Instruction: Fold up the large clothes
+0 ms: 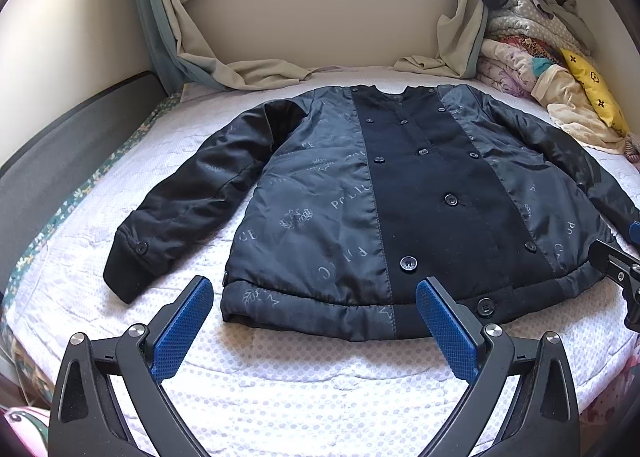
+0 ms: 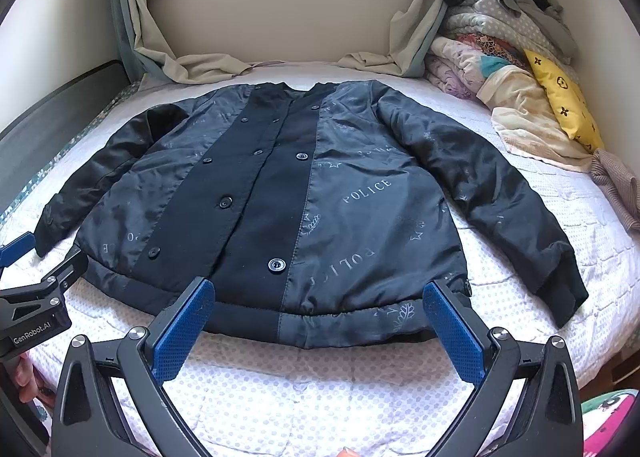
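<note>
**Jacket laid flat, both grippers wide and empty**

On the bed, over a white dotted cover, a dark jacket lies spread face up, buttoned down its black centre panel, with both sleeves angled outward and the hem nearest the cameras. The left hand-held gripper hovers just short of the hem with its blue pads spread wide and nothing between them. The right hand-held gripper sits in the same posture at the hem's right half, also spread and empty. No fold looks begun; the likely first step is bringing a sleeve or a side panel across the body.

Risks from here, as I judge them:

- The shiny lining-like fabric looks slippery; a shallow pinch at the padded hem could slide off mid-lift.
- Grabbing only the top layer would separate front from back and bunch the fold.
- The ribbed cuff lies close to the bed's near edge in the right view; dragging it could pull the sleeve off the side.
- A pile of bedding with a yellow cushion sits near the right shoulder and could snag a wide swing.
- Uneven lifting by the two grippers would skew the jacket.
</note>
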